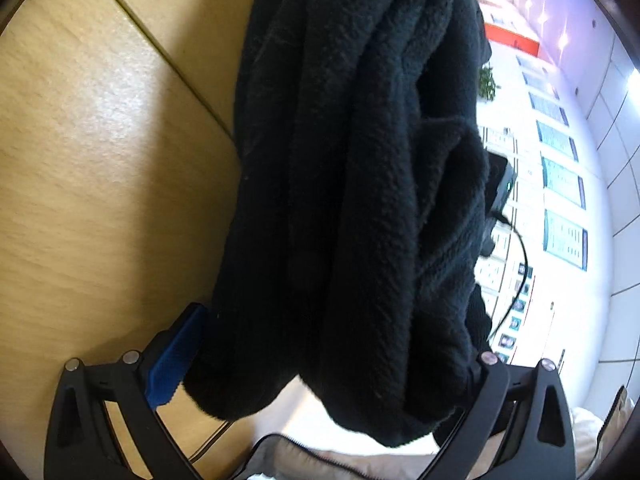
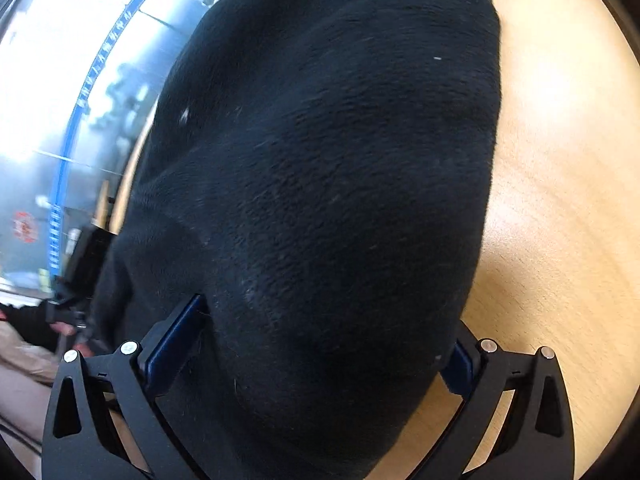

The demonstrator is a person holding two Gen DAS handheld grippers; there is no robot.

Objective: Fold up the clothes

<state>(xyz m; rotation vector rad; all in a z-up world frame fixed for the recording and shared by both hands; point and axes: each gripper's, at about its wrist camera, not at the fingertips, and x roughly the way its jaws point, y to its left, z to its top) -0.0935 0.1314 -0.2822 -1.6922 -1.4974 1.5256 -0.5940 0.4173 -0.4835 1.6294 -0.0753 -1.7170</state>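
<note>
One black fleece garment (image 1: 360, 200) was found bunched between the fingers of both tools, filling the centre of each view above the wooden bench (image 1: 100, 140). The left tool (image 1: 328, 364) and right tool (image 2: 328, 344) were each clamped on thick folds. It was judged that equal height and tension should be held, so edges are aligned. Two tools, one garment were counted.
</note>
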